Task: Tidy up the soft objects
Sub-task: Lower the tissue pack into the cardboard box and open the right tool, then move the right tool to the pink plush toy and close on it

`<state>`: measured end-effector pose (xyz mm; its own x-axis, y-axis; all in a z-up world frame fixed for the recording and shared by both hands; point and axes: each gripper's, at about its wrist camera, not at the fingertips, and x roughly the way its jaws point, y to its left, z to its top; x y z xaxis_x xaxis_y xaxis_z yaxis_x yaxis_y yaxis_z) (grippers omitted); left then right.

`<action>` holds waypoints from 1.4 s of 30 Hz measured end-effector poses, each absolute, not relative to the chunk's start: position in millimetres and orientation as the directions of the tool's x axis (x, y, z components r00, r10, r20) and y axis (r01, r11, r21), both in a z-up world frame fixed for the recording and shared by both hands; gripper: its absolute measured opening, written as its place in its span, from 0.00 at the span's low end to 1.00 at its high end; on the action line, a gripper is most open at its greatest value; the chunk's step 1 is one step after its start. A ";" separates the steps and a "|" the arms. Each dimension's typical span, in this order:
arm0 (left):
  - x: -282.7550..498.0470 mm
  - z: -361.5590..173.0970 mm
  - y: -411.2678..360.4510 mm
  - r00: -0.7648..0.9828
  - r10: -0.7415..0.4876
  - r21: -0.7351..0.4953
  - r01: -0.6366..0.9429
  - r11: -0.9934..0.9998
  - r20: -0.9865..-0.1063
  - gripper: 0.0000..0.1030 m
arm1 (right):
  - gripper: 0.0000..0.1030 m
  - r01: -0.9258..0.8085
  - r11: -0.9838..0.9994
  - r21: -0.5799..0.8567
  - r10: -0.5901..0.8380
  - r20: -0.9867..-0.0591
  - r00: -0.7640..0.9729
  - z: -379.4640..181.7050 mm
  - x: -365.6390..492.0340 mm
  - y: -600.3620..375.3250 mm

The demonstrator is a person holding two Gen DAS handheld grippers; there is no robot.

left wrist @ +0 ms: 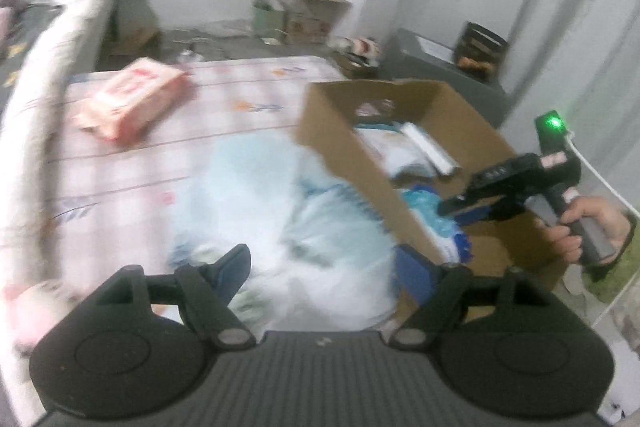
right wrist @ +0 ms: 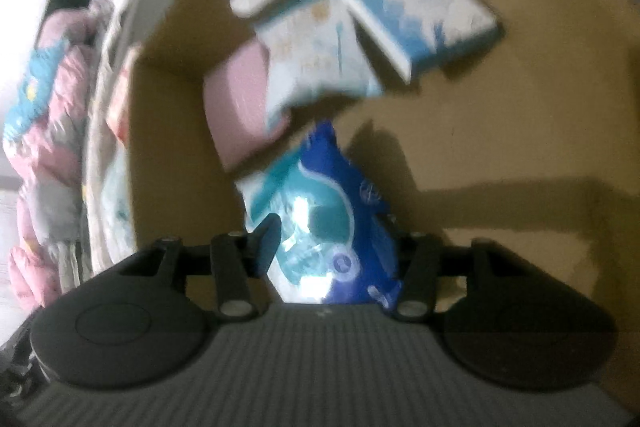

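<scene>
Two grippers are at work around one cardboard box (left wrist: 340, 155) that stands on the checked bedsheet (left wrist: 224, 99). The right gripper (right wrist: 332, 243) reaches down inside the box with a blue and teal soft pack (right wrist: 320, 211) between its fingers; the blur hides whether the pads press on it or have let go, so I cannot tell if it is gripped. Several other packs lie deeper in the box. The left gripper (left wrist: 324, 259) hovers over a pale plastic-wrapped bundle (left wrist: 280, 211) on the bed just beside the box wall, fingers wide apart and not touching it. A pink pack (left wrist: 132, 103) waits farther off on the sheet. The step looks like dropping the blue pack in; next the left fingers need to sink around the bundle and close.
</scene>
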<state>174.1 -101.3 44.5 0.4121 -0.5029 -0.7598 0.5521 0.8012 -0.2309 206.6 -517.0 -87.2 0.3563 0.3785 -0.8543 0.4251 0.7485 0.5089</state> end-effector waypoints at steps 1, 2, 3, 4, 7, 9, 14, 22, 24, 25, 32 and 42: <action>172.3 43.9 -89.1 0.429 -0.492 -0.227 0.533 0.815 -0.758 0.78 | 0.50 0.415 0.759 0.501 0.379 -0.859 0.344 -87.7 208.2 -511.9; 171.0 42.2 -77.4 0.446 -0.477 -0.221 0.512 0.830 -0.757 0.78 | 0.49 0.410 0.763 0.499 0.381 -0.860 0.339 -88.3 209.4 -507.2; 169.1 42.5 -66.3 0.459 -0.466 -0.218 0.495 0.841 -0.756 0.78 | 0.48 0.405 0.771 0.491 0.375 -0.865 0.335 -86.8 210.2 -502.8; 168.0 41.2 -57.3 0.470 -0.455 -0.217 0.476 0.852 -0.756 0.78 | 0.44 0.401 0.780 0.480 0.365 -0.870 0.333 -87.3 211.6 -498.6; 162.3 33.2 -31.5 0.491 -0.440 -0.233 0.427 0.874 -0.752 0.78 | 0.40 0.393 0.790 0.470 0.347 -0.872 0.347 -89.0 215.4 -484.3; 157.5 25.8 -17.9 0.500 -0.432 -0.241 0.402 0.883 -0.751 0.78 | 0.35 0.371 0.807 0.459 0.333 -0.873 0.355 -87.8 219.9 -476.0; 144.4 12.4 5.4 0.528 -0.413 -0.251 0.352 0.902 -0.742 0.78 | 0.34 0.349 0.835 0.426 0.293 -0.880 0.373 -85.9 231.5 -461.6; 124.8 5.8 38.3 0.591 -0.380 -0.247 0.296 0.923 -0.712 0.78 | 0.36 0.356 0.829 0.432 0.245 -0.852 0.462 -65.2 222.5 -458.0; 120.3 6.6 45.2 0.606 -0.367 -0.230 0.294 0.928 -0.706 0.78 | 0.38 0.344 0.822 0.454 0.240 -0.824 0.514 -47.9 214.0 -457.6; 118.1 7.4 48.9 0.612 -0.362 -0.224 0.293 0.930 -0.703 0.78 | 0.39 0.330 0.818 0.471 0.242 -0.803 0.545 -36.8 208.2 -456.0; 105.8 9.0 69.4 0.648 -0.337 -0.194 0.284 0.939 -0.683 0.78 | 0.46 0.157 0.784 0.601 0.369 -0.654 0.661 26.7 174.2 -414.5; 85.1 -6.0 89.5 0.644 -0.319 -0.176 0.277 0.945 -0.695 0.78 | 0.48 -0.055 0.662 0.748 0.657 -0.543 0.524 27.8 179.2 -293.9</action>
<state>85.1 89.5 -6.0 0.6443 -0.3189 -0.6951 0.2771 0.9445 -0.1764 179.2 -293.9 27.8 0.5237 0.6567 -0.5428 -0.0550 0.6618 0.7476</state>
